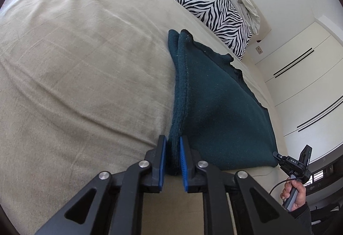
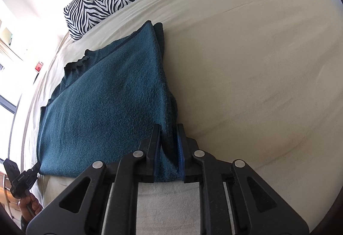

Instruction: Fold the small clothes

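The teal knit garment (image 1: 218, 106) lies folded on the beige bedspread (image 1: 75, 63), near the bed's front edge, with the zebra pillow (image 1: 212, 9) beyond it. I have a gripper at each near corner so the fold keeps square. The left gripper (image 1: 172, 149) straddles the doubled left edge, jaws narrowly parted; the cloth sits between the blue pads (image 1: 163, 153), though whether they press I can't tell. The right gripper (image 2: 169, 138) does likewise at the right edge (same doubt).
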### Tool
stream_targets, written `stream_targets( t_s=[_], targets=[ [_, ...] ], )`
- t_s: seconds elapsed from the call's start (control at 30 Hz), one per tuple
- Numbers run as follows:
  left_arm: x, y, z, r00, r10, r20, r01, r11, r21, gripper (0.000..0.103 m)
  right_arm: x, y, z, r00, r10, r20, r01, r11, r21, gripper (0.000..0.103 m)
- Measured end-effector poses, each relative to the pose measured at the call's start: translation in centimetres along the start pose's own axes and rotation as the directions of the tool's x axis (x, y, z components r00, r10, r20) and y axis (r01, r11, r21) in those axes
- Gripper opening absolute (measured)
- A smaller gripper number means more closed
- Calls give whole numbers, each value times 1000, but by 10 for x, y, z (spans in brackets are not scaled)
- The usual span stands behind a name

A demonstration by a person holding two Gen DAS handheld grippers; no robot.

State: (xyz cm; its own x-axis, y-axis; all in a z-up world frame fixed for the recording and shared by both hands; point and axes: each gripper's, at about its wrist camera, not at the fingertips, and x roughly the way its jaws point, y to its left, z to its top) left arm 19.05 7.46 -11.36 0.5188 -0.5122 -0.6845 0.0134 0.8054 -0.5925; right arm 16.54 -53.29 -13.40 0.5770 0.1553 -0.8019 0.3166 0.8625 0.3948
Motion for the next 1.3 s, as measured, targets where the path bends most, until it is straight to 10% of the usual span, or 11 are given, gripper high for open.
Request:
stream_targets(
  t_s=[0.13, 0.23, 0.4, 0.73, 1.03, 1.3],
  targets=[
    [-20, -11, 5, 996, 71, 56, -72, 997, 14, 30, -12, -12, 1, 1000, -2, 19, 0, 995, 95, 28],
    [-30, -36, 19, 990, 89, 111, -99, 991, 90, 36, -32, -8, 4, 994, -35, 99, 24, 993, 114, 54],
    [-3, -96, 54, 987, 72, 141, -105, 965, 240, 50, -33, 51, 23, 979, 179, 101, -181, 983, 9, 55],
    [129, -131, 102, 970, 240, 50, -242, 908, 342, 55, 100, 190, 46, 833, 540, -123, -533, 842, 87, 55],
    [142, -114, 92, 980, 191, 63, -201, 908, 369, 58, 131, 111, 74, 841, 539, 42, -528, 803, 278, 31],
    [144, -114, 91, 979, 189, 77, -204, 903, 377, 58, 75, -25, 88, 916, 300, 268, -393, 811, 433, 32]
  ],
)
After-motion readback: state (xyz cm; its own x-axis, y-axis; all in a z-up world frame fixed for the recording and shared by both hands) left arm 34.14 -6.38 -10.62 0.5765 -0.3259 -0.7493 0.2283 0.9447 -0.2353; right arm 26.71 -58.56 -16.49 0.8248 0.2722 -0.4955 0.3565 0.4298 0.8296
